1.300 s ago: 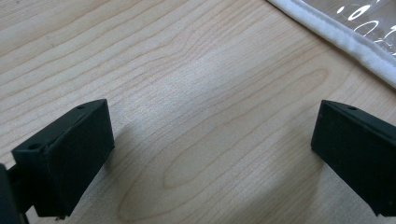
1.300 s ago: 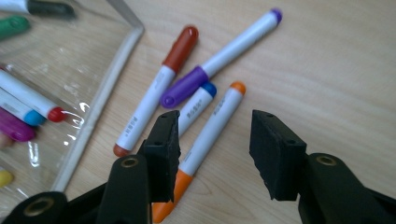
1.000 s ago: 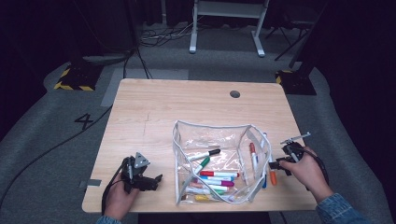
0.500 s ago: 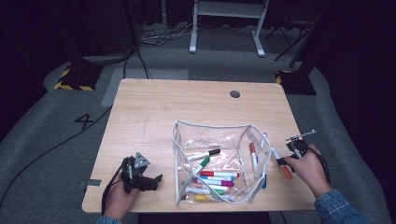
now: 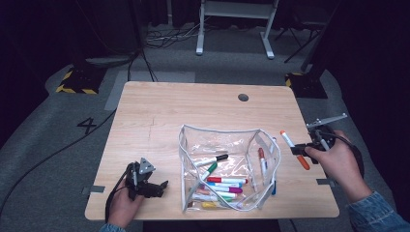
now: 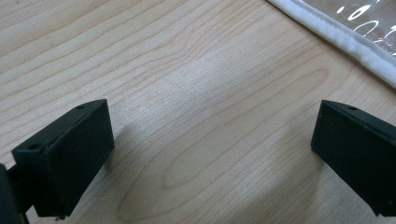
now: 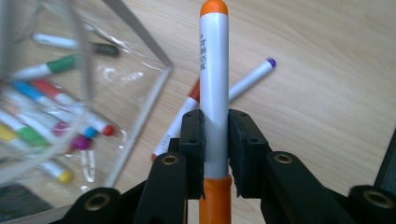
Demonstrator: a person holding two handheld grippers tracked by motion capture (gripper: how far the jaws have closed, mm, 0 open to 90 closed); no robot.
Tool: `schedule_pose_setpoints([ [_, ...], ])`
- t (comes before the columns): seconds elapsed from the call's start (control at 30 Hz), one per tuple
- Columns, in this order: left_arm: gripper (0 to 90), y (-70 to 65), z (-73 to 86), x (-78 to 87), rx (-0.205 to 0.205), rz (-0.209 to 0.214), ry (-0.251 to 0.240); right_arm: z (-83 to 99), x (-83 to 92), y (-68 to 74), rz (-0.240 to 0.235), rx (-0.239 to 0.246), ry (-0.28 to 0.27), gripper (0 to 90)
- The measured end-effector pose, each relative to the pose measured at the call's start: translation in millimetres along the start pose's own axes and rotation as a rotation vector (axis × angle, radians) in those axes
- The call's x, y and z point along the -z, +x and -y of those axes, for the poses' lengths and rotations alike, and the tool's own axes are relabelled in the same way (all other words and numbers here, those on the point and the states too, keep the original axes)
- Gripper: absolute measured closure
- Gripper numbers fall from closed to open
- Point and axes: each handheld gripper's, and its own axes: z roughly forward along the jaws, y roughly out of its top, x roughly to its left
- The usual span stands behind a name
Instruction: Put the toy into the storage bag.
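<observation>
The orange marker (image 7: 214,79) is a white barrel with an orange cap and orange tail tip. The right claw (image 7: 215,135) has clamped shut on its lower barrel, the tail end pointing away above the worktop (image 5: 159,111), right of the clear pouch (image 5: 261,140). The left claw (image 6: 210,154) gapes empty on the wood.

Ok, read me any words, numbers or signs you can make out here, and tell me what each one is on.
"4" – a large white number on the grey floor, left of the table.
Small dark print runs along the white barrel of the orange marker held in the right gripper: too small and blurred to read.
Nothing readable on the markers in the clear pouch.
</observation>
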Motion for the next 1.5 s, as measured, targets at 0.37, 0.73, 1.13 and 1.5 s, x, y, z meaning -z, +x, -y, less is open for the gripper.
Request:
schedule_pose_setpoints([
  [0.37, 0.0, 0.0, 0.1, -0.1, 0.000, -0.001, -0.002, -49.3, 38.3, 67.5, -0.092, 0.184, -0.067, 77.1],
  [0.73, 0.0, 0.3, 0.0, 0.0, -0.004, -0.001, -0.001, -69.9, 20.7, 132.9, -0.179, 0.387, -0.007, 77.1],
  [1.13, 0.0, 0.3, -0.1, 0.1, -0.004, -0.001, 0.000, -78.2, -28.9, 177.6, -0.243, 0.507, 0.107, 77.1],
  [1.5, 0.0, 0.3, 0.0, 0.0, -0.004, -0.001, 0.000, -77.8, -67.8, 196.4, -0.257, 0.543, 0.215, 77.1],
])
